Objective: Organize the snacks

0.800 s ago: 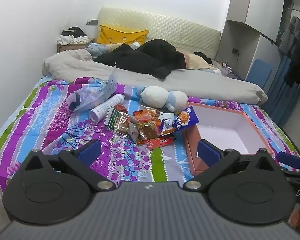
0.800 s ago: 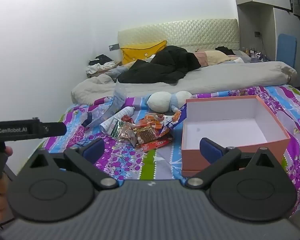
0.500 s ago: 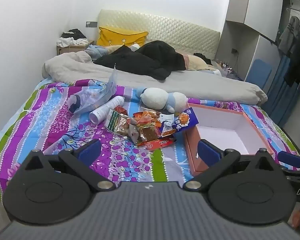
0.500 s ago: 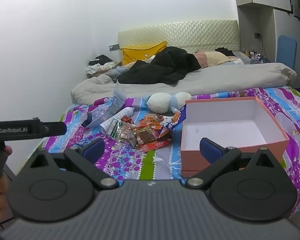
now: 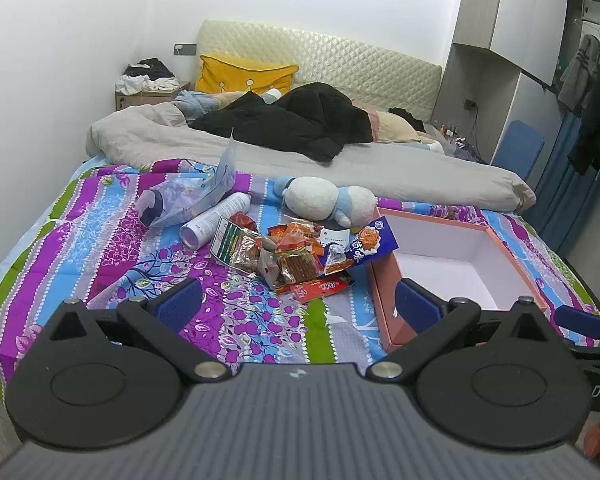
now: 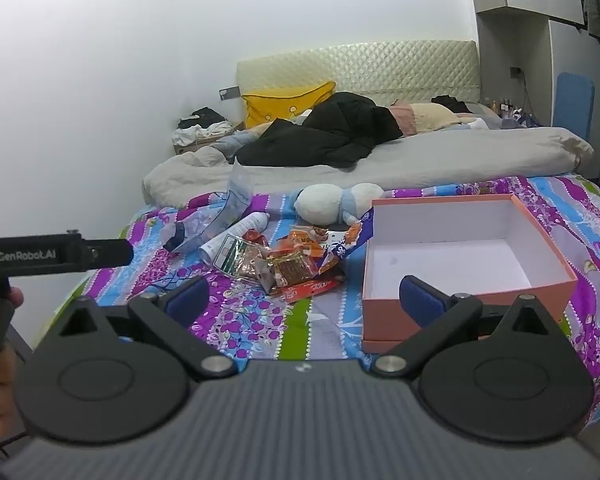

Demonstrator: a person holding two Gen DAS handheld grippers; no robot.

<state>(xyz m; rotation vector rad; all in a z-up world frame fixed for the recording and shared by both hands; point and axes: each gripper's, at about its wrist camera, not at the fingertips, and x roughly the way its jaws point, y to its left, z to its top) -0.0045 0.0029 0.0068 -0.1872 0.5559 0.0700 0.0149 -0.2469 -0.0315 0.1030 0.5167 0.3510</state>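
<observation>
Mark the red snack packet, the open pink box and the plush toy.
red snack packet (image 5: pixel 320 289), left wrist view, middle of wrapper
open pink box (image 6: pixel 464 306), right wrist view, front wall
plush toy (image 5: pixel 314 197), left wrist view, white body

The bed (image 5: pixel 112 256) carries everything, its near part spread with a purple, blue and green flowered sheet (image 5: pixel 260 320). On the sheet lies a heap of snack packets (image 5: pixel 296 256), a red packet (image 5: pixel 320 288) at its near edge. Just right of the heap stands an open pink box (image 5: pixel 384 292) with a white inside. Behind the heap lie a white and blue plush toy (image 5: pixel 324 200), a white tube (image 5: pixel 216 224) and a clear plastic bag (image 5: pixel 188 200). Farther back a grey blanket (image 5: pixel 380 168) crosses the bed, with black clothing (image 5: pixel 300 120) and a yellow pillow (image 5: pixel 240 76) by the headboard.
</observation>
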